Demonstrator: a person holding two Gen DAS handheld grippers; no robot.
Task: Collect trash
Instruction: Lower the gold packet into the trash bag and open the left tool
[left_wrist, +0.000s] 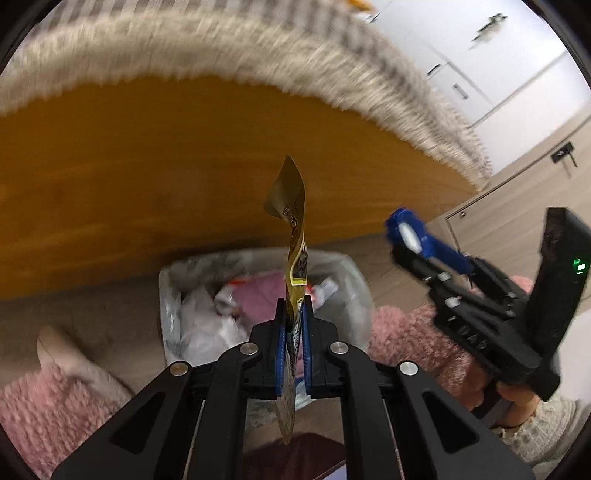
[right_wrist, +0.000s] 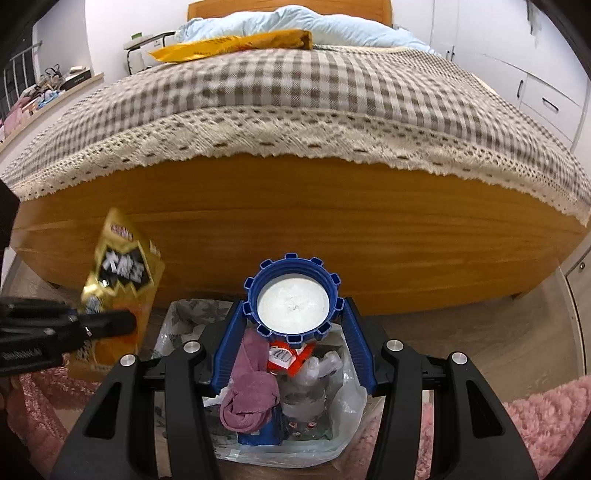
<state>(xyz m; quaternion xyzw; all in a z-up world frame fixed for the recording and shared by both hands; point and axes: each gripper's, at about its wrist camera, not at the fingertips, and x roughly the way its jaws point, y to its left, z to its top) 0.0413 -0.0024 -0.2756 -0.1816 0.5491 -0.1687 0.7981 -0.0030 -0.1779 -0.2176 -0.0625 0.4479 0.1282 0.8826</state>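
Note:
My left gripper (left_wrist: 293, 308) is shut on a gold snack wrapper (left_wrist: 293, 221), which stands edge-on above the bin. The lined trash bin (left_wrist: 168, 291) sits on the floor against the bed's footboard and holds a pink cloth, plastic and a red-and-white packet. The right gripper (left_wrist: 408, 243) hovers to the right with a blue lid (left_wrist: 400, 229). In the right wrist view, my right gripper (right_wrist: 293, 314) is shut on the blue lid (right_wrist: 293, 301), white inside, directly over the bin (right_wrist: 351, 398). At the left, the left gripper (right_wrist: 125, 325) holds the wrapper (right_wrist: 122, 266).
The wooden footboard (right_wrist: 332, 229) rises just behind the bin, under a checked cover with a lace edge (right_wrist: 295, 125). A pink fluffy rug (right_wrist: 546, 417) lies around the bin. An orange bag (right_wrist: 229, 46) lies on the bed. White cupboards (left_wrist: 461, 74) stand at the right.

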